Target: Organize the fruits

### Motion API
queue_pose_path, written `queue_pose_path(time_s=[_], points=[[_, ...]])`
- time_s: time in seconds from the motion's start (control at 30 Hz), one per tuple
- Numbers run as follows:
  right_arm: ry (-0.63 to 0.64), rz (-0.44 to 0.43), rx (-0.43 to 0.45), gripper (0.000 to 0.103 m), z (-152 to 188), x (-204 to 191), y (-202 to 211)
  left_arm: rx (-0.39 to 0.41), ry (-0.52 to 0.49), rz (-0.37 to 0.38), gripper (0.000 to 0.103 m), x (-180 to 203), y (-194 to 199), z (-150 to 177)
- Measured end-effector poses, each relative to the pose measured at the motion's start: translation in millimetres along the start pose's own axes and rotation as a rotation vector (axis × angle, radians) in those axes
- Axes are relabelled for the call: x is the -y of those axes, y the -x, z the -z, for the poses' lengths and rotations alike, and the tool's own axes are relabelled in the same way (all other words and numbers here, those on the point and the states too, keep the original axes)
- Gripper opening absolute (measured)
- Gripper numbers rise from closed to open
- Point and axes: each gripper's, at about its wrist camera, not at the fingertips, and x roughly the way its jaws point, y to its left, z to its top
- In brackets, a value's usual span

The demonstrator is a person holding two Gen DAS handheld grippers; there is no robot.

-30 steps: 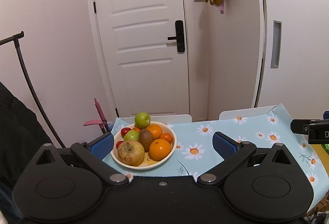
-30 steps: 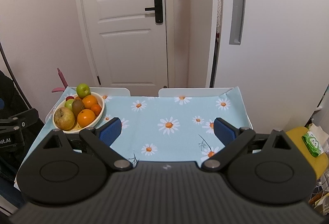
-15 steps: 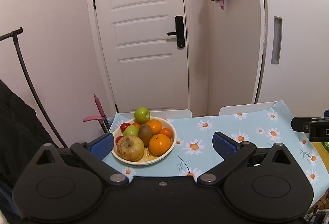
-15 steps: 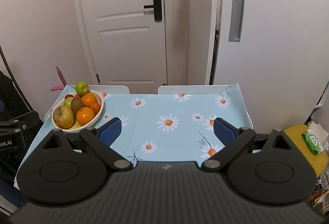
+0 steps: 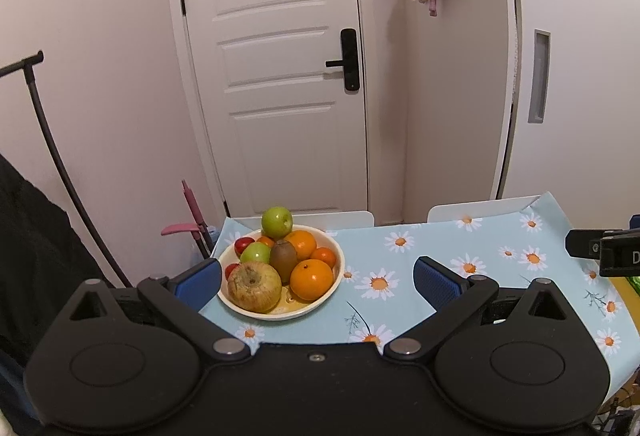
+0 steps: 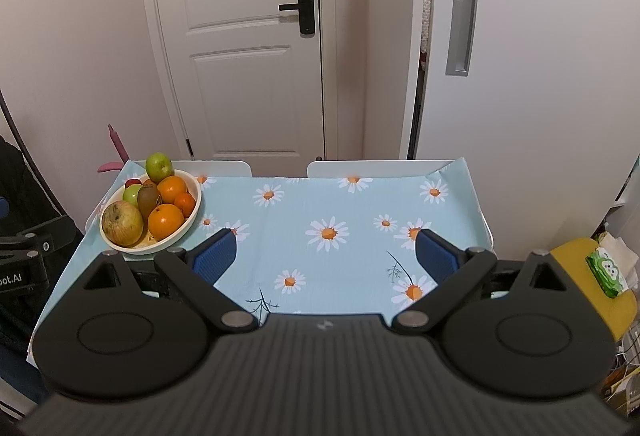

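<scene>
Cream round ceramic bowl [image 5: 334, 290] heaped with fruit, at the left end of the pale-blue daisy-print tabletop [image 6: 352, 212]; no loose fruit in view.
Contents: green apple [image 5: 277, 222] topmost, brown kiwi [image 5: 283, 260], oranges, a russet apple [image 5: 255, 286]. Left gripper [image 5: 318, 276] and right gripper [image 6: 326, 250] hover with fingers spread, holding nothing. Risk, by judgement: the perched green apple rolls off if the heap is nudged. Against the earlier frames, the left view sits higher and farther from the bowl.
</scene>
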Motion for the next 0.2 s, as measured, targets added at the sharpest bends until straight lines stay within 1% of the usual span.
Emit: queue_pose_path(time_s=[0.2], points=[[-0.001, 0.000, -0.002, 0.103, -1.4, -0.2, -1.5, 0.003, 0.000, 0.012, 0.103, -0.6, -2.1, 0.6]])
